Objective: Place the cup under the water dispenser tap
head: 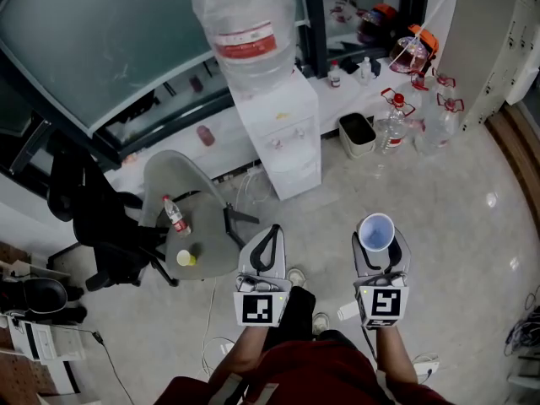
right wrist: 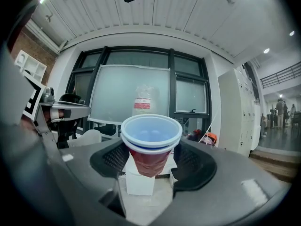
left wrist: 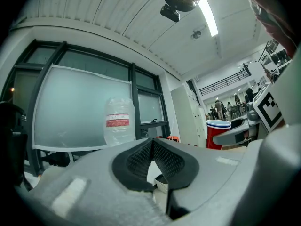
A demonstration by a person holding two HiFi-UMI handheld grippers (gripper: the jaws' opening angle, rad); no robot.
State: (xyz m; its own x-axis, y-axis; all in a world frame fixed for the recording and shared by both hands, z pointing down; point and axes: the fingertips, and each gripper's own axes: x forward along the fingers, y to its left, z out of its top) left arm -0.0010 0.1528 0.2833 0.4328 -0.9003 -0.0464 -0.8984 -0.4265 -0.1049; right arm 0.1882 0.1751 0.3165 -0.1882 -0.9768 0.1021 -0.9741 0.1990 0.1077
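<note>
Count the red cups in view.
1: the red cup, gripped by the right gripper, held ahead of the person. Its doubled rim may mean a second cup nested inside.

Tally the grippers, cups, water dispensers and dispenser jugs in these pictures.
Two-jaw grippers, left gripper and right gripper: 2
Red plastic cup with pale blue inside: 1
White box-shaped water dispenser: 1
Clear plastic jug with red label: 1
Total: 5
</note>
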